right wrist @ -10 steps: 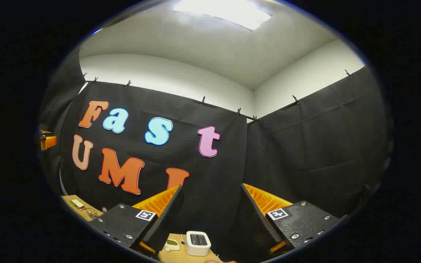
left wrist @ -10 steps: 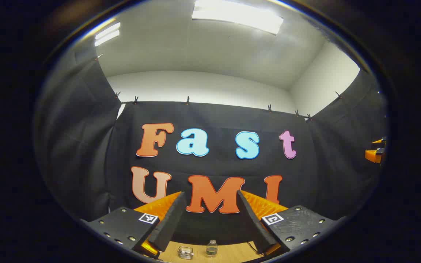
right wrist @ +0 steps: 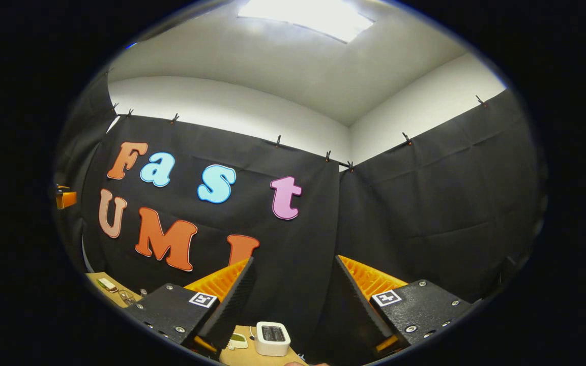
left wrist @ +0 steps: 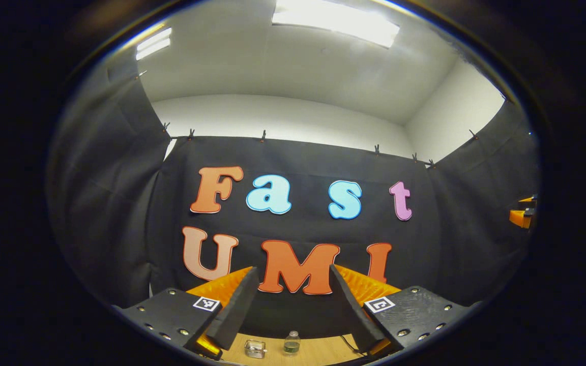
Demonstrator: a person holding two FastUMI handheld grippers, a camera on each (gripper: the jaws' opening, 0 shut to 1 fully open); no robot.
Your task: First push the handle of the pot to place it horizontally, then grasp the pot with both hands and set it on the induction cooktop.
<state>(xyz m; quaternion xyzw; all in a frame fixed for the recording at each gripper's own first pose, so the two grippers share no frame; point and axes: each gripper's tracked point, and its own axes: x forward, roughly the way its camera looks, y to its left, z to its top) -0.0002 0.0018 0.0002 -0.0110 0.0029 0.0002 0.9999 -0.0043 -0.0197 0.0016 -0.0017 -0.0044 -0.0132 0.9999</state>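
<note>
Both grippers were raised and aimed at the booth's cloth wall, so the pot and the induction cooktop lay outside what either camera caught. The left gripper had its jaws spread with nothing between them; past them, at the far edge of the wooden table, stood a small clear box and, just right of it, a small bottle. The right gripper was likewise spread and empty, and beyond its fingers sat a white toaster with a small pale device just to its left. Open air lay ahead of both grippers.
</note>
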